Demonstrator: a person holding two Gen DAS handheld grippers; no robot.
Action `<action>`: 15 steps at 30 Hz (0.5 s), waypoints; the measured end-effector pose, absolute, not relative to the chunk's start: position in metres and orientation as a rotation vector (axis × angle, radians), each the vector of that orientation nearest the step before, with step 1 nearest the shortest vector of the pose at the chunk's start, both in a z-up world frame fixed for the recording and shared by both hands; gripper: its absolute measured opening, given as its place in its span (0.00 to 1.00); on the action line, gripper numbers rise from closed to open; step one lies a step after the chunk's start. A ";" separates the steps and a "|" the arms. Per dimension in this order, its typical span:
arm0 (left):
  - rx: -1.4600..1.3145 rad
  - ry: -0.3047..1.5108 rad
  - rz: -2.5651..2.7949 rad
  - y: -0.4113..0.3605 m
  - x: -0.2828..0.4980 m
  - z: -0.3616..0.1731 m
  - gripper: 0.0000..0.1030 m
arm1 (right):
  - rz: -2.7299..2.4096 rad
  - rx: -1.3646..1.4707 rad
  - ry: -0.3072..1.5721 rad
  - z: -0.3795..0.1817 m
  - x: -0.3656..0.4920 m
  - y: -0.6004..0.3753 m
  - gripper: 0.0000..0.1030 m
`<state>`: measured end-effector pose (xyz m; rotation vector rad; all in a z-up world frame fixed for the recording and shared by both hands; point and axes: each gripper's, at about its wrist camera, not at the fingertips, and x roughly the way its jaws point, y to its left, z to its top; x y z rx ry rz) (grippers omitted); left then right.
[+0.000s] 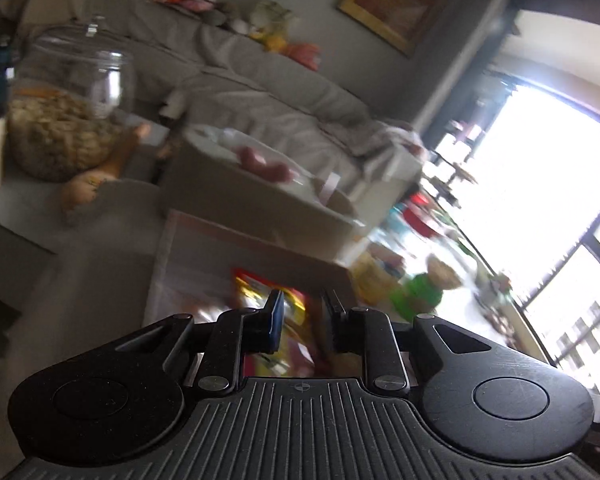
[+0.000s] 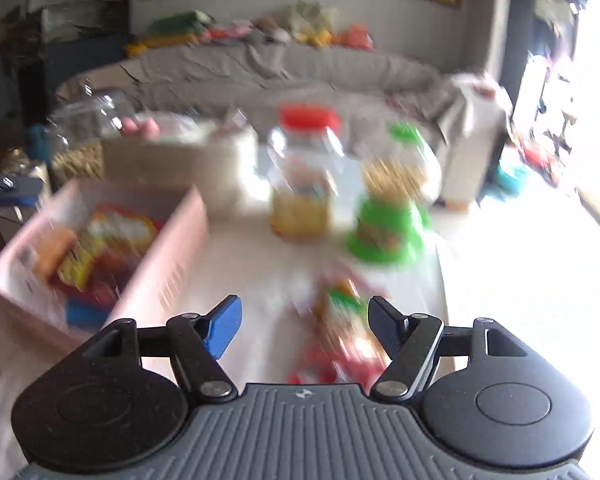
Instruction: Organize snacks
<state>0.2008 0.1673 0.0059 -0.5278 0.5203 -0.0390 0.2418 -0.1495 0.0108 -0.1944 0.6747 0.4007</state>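
A pink basket on the table holds several colourful snack packets. It also shows in the left wrist view, with a red and yellow packet inside. My left gripper hovers over the basket with its jaws partly open and nothing gripped between them. My right gripper is wide open above a loose snack packet lying on the table; the fingers do not touch it. Both views are blurred by motion.
A red-lidded jar and a green-lidded jar on its side stand behind the loose packet. A cardboard box sits behind the basket. A large glass jar stands at the left. A grey sofa lies beyond the table.
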 end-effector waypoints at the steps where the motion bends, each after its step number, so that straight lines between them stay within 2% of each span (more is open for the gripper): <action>1: -0.513 0.525 -0.082 0.156 0.198 0.006 0.23 | 0.401 -0.173 0.707 0.003 0.239 -0.160 0.69; 9: -0.428 0.754 -0.336 0.068 0.196 -0.033 0.23 | 0.397 -0.025 0.835 -0.040 0.200 -0.213 0.69; 12: -0.443 0.812 -0.306 0.057 0.196 -0.050 0.23 | 0.346 0.036 0.815 -0.034 0.217 -0.221 0.69; 15: -0.451 0.863 -0.280 0.052 0.193 -0.064 0.23 | 0.305 0.067 0.786 -0.033 0.252 -0.212 0.73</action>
